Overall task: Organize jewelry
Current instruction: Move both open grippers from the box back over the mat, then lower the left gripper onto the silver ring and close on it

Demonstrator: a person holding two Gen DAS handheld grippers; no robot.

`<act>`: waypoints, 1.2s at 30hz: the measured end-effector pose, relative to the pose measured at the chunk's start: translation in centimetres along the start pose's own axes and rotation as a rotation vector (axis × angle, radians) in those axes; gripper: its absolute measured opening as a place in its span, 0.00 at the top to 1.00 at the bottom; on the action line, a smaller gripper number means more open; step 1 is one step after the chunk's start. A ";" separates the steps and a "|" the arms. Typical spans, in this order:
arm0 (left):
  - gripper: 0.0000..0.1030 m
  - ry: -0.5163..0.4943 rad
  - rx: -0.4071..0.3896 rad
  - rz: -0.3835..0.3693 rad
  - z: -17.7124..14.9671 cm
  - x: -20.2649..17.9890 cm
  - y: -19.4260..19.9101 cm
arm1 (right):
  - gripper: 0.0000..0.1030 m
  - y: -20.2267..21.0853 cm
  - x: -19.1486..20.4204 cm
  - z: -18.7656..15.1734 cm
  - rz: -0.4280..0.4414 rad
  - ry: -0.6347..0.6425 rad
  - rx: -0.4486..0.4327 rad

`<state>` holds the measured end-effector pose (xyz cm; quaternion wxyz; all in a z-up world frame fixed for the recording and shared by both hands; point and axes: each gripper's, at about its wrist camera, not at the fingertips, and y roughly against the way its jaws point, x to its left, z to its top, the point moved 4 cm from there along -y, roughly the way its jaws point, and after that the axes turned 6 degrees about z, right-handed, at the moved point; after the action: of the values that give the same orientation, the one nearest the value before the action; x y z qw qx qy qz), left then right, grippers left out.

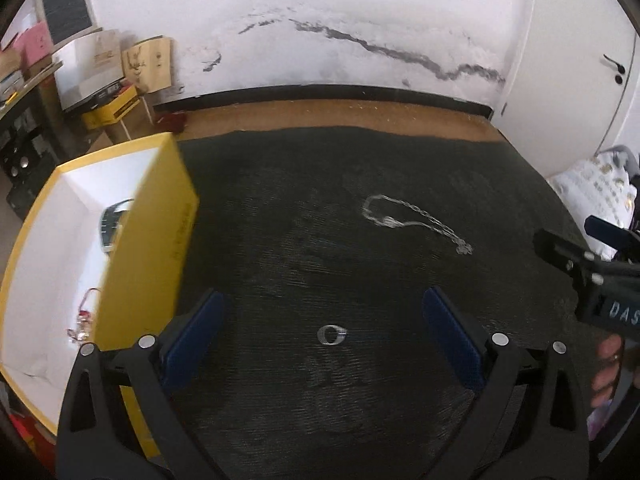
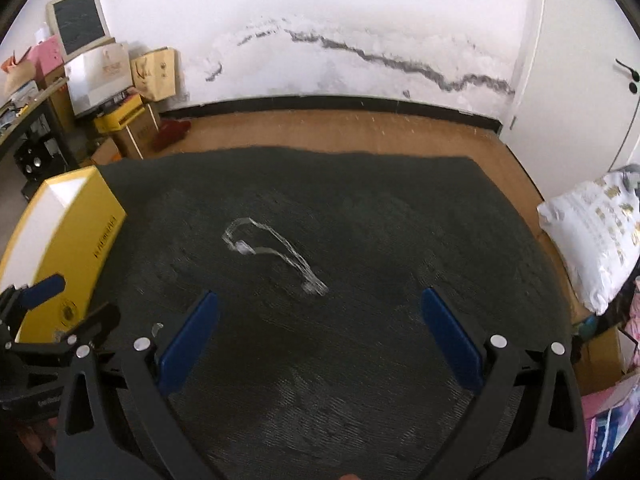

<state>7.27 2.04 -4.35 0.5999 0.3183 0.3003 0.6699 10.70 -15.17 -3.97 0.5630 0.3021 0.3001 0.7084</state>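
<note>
A silver ring (image 1: 331, 335) lies on the dark mat (image 1: 320, 200), between the wide-open fingers of my left gripper (image 1: 324, 320). A silver chain necklace (image 1: 412, 220) lies farther out to the right; in the right wrist view the necklace (image 2: 276, 254) is ahead of my open, empty right gripper (image 2: 320, 316). A yellow box (image 1: 152, 240) with a white inside stands at the left and holds a dark watch (image 1: 112, 224) and a pink-red trinket (image 1: 84, 320). The box also shows in the right wrist view (image 2: 76, 248).
The mat (image 2: 360, 220) lies on a wooden floor (image 2: 360, 132) by a white wall. Boxes, bags and a shelf (image 2: 100, 92) crowd the far left. A white patterned pillow (image 2: 592, 236) lies at the right. The right gripper's body (image 1: 592, 276) shows at the left view's right edge.
</note>
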 end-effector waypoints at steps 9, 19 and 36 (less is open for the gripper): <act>0.06 0.018 0.031 0.024 -0.4 -2.9 -2.3 | 0.05 -0.4 -3.8 -1.9 -0.008 -0.020 0.016; 0.06 0.031 0.051 0.050 -1.0 -2.5 -3.6 | 0.05 -0.4 -4.0 -1.4 0.028 -0.030 0.004; 0.06 0.087 0.071 0.031 -3.7 0.0 -6.5 | 0.05 -2.6 -2.4 -0.7 0.058 -0.031 0.021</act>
<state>8.32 2.63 -11.69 0.5640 0.3144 0.3447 0.6814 12.26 -17.07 -6.63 0.5433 0.3277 0.2900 0.7165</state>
